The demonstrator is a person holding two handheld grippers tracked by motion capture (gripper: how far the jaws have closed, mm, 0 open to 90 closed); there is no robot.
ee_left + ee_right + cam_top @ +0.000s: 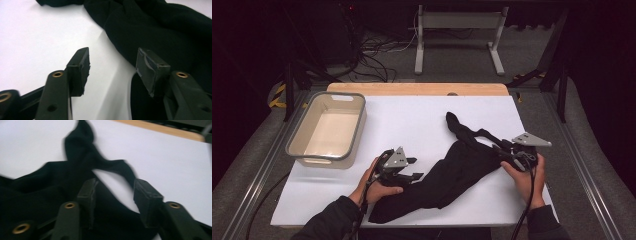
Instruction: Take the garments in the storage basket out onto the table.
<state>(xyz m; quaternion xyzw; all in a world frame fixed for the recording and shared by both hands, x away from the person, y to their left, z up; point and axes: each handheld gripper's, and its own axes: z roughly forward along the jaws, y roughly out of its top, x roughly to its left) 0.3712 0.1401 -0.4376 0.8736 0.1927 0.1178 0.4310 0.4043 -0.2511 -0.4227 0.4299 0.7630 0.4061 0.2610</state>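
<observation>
A black garment [452, 172] lies crumpled across the white table top [412, 125], with a narrow end reaching toward the back. My left gripper [414, 168] sits low at the garment's near left edge. Its jaws stand apart [112, 67]: white table shows between them and the black cloth [160, 30] lies under and beyond the right-hand jaw. My right gripper [502, 153] is at the garment's right side, over a thin strip of cloth. In the right gripper view its jaws [113, 195] are open above the black fabric [50, 185], and neither pad presses on it.
A beige tub [328, 129] stands at the table's back left. A wooden board edge [417, 89] borders the white sheet at the back. A metal stand [459, 22] and cables lie on the floor beyond.
</observation>
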